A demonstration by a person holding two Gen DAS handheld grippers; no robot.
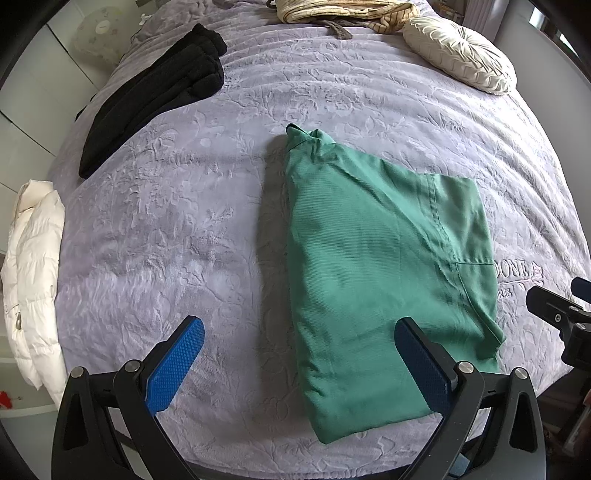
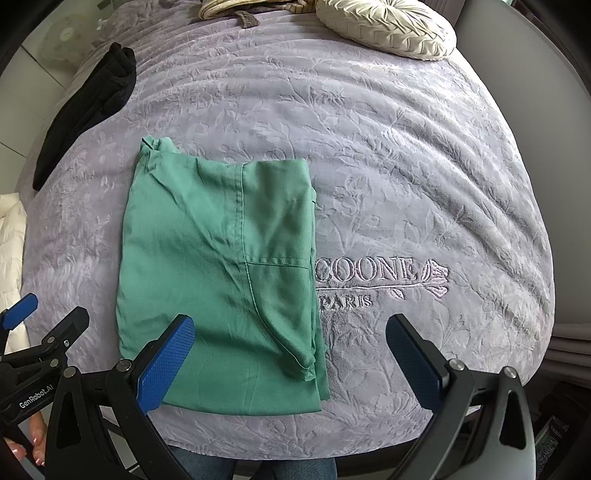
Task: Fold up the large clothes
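A green garment [image 1: 369,266] lies folded into a long rectangle on the lilac bedspread [image 1: 166,229], collar end pointing away; it also shows in the right wrist view [image 2: 214,266]. My left gripper [image 1: 299,365] is open and empty, above the garment's near left edge, its right finger [image 1: 421,365] over the cloth. My right gripper [image 2: 291,362] is open and empty, above the garment's near right corner, its left finger [image 2: 166,365] over the cloth. The left gripper also shows at the left edge of the right wrist view [image 2: 22,350].
A folded black garment [image 1: 155,96] lies at the far left of the bed. A cream round pillow [image 1: 458,51] and a striped beige cloth [image 1: 340,11] lie at the far end. A white puffer jacket [image 1: 33,273] hangs off the left edge.
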